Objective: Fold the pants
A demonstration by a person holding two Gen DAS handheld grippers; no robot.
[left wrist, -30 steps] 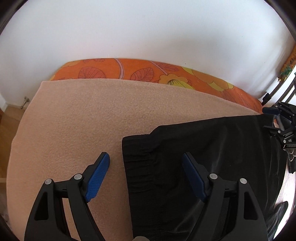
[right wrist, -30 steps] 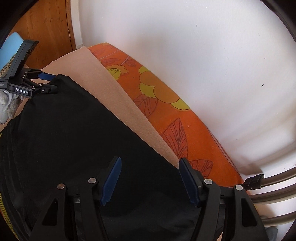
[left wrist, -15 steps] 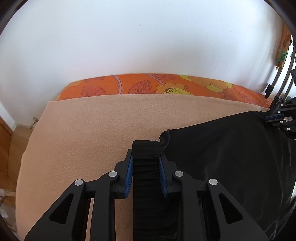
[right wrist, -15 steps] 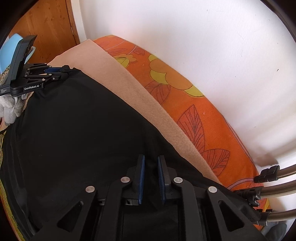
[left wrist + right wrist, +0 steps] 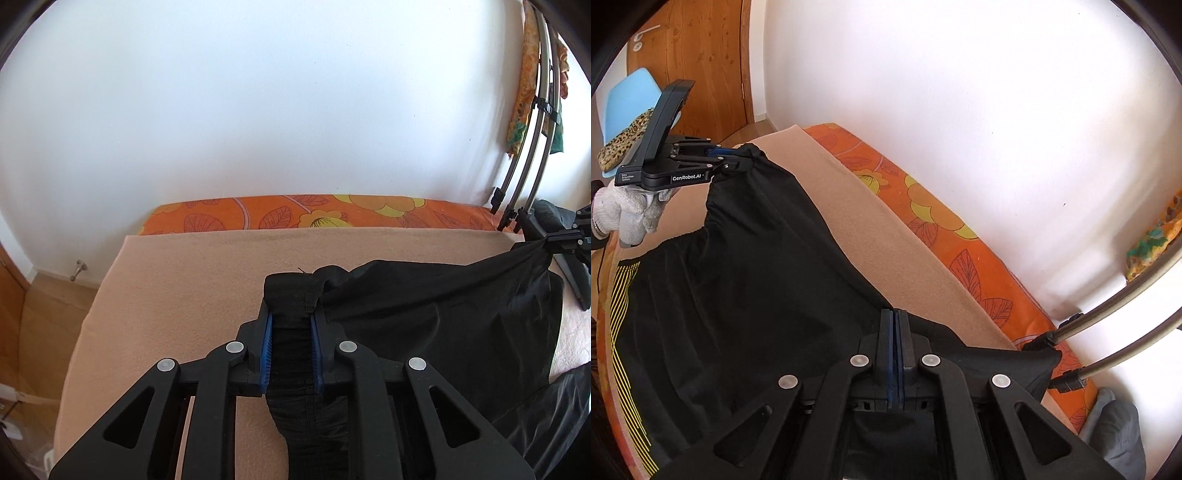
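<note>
Presently the left gripper (image 5: 291, 328) is clenched on the gathered waistband of the black pants (image 5: 443, 306), lifted off the beige blanket (image 5: 192, 280). Further right, the right gripper (image 5: 894, 354) pinches the thin far edge. Fabric judged light, limp, slightly slick; hems and waistband offer the securest hold.

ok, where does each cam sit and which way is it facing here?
Left wrist: on the left gripper, looking along its fingers at the white wall; it is shut on the black pants over the beige blanket; right gripper at the right edge.
Right wrist: on the right gripper, shut on the pants; the left gripper and gloved hand show upper left.
Shared: pants, blanket, orange floral sheet, wall.
</note>
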